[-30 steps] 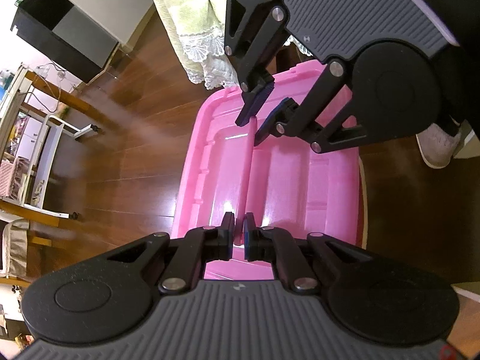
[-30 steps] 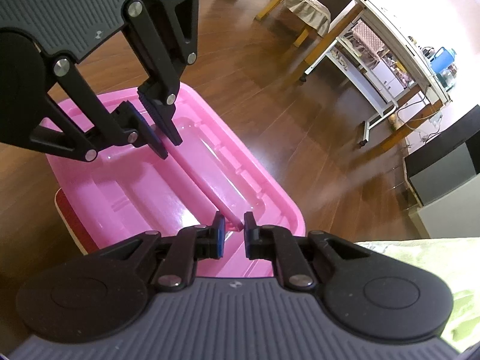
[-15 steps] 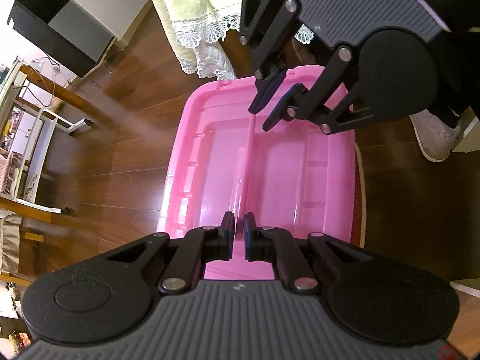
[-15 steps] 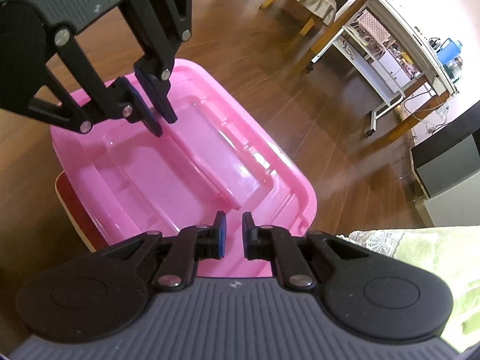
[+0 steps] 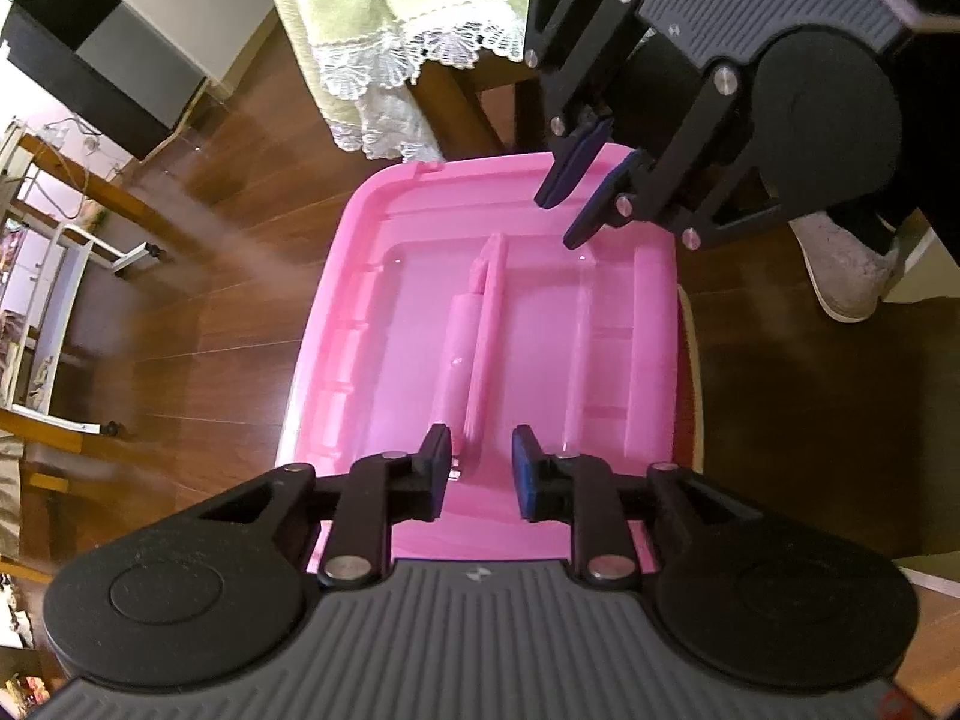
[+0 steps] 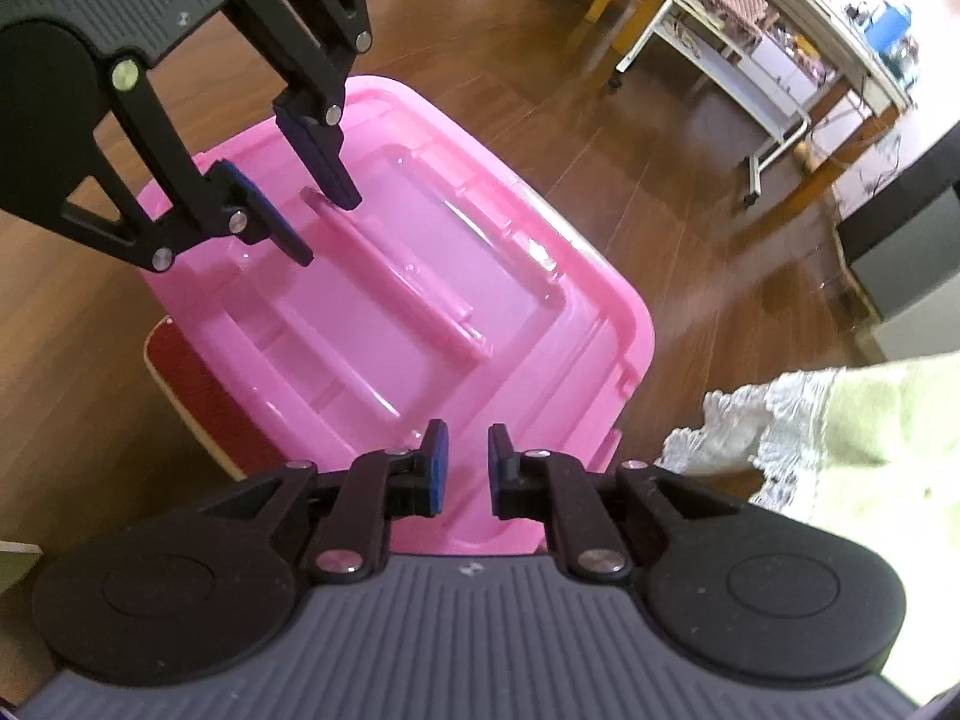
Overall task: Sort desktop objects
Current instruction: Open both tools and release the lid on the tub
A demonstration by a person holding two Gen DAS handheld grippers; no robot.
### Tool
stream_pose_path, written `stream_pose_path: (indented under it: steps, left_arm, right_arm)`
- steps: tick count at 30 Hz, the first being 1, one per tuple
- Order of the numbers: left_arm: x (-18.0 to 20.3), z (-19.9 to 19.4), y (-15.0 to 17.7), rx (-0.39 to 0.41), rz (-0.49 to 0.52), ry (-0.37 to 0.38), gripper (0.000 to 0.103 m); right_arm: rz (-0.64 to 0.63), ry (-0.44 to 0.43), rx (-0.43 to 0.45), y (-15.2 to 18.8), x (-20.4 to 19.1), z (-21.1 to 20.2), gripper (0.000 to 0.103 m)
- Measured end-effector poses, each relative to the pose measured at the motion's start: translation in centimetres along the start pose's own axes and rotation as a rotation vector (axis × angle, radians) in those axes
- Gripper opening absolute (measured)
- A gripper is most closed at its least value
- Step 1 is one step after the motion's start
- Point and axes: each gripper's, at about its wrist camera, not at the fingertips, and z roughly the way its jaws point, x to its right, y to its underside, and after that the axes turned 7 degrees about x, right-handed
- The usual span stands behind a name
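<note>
at the centre of both views sits the pink lid [image 5: 648,324], closed over a bin on the wood floor [image 5: 210,330], with a raised ridge [image 5: 474,324] running along its recessed middle. low in my left wrist view, my left gripper [image 5: 480,468] hangs just above the near end of that ridge, jaws spread apart with nothing between them. my right gripper [image 5: 570,204] shows at the upper right of the same frame, over the far end of the lid, its blue-padded fingers also parted and empty.

from the right wrist view, my right gripper [image 6: 461,462] is at the bottom centre, over the lid's [image 6: 570,324] near edge, and my left gripper [image 6: 321,228] comes in from the upper left, one fingertip right by the ridge [image 6: 408,288]; i cannot tell if it touches. a lace-edged green cloth [image 5: 384,30] hangs at the top of the left view, and a grey slipper [image 5: 846,276] rests at the right edge. a white desk [image 6: 798,54] stands at the upper right of the right view.
</note>
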Motion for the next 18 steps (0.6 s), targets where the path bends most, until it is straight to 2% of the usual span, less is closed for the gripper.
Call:
stream_pose_path:
  steps: [6,10,13,18]
  left_arm:
    - [-0.3,-0.8,-0.4,0.021,-0.027,-0.01,0.028]
    - [-1.0,-2.2,0.1,0.029,-0.064,-0.046,0.029]
    - [-1.8,-2.5,1.0,-0.002,-0.097,-0.087,0.036]
    - [-3.3,-2.0,2.9,-0.077,-0.205,-0.121,0.036]
  right_arm:
    - [0.048,0.01,0.009,0.6,1.1,-1.2,0.01]
    - [0.079,0.037,0.011,1.1,2.1,-1.8,0.01]
    - [0.112,0.053,0.001,1.5,2.7,-1.9,0.013]
    - [0.172,0.034,-0.009,1.4,3.6,-1.5,0.017]
